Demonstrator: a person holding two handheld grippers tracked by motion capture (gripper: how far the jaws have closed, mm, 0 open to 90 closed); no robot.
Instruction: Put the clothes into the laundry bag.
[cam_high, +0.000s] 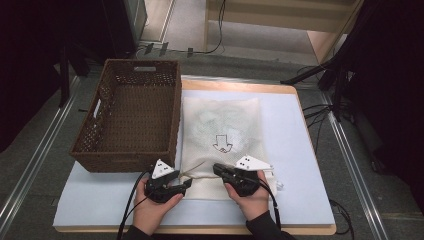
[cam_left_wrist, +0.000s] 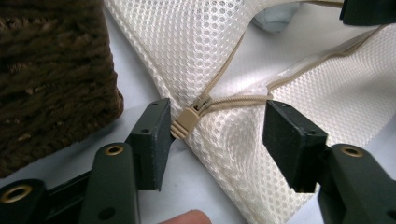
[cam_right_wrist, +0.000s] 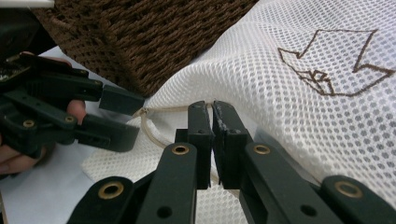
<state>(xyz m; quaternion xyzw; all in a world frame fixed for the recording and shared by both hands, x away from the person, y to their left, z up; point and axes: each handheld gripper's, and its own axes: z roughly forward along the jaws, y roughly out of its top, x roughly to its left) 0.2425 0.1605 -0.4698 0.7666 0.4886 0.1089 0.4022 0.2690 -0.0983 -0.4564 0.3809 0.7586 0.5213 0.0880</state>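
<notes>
- High view: we see the mesh bag (cam_high: 221, 145) at table centre, a pale bundle inside; the wicker basket (cam_high: 131, 114) at 9 o'clock holds nothing.
- Left gripper view: our left gripper (cam_left_wrist: 217, 133) gapes wide around the zipper pull (cam_left_wrist: 183, 125).
- Right gripper view: our right gripper (cam_right_wrist: 212, 122) pinches the bag's hem; bare table at 8 o'clock.

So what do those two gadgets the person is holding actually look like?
Each is a black handheld tool with two blocky, square-tipped jaws and brass-coloured rivets. The left gripper and the right gripper each carry a pale three-cornered plate with small dark marks on top, and a black cable trails from each. The person wears dark sleeves.
</notes>
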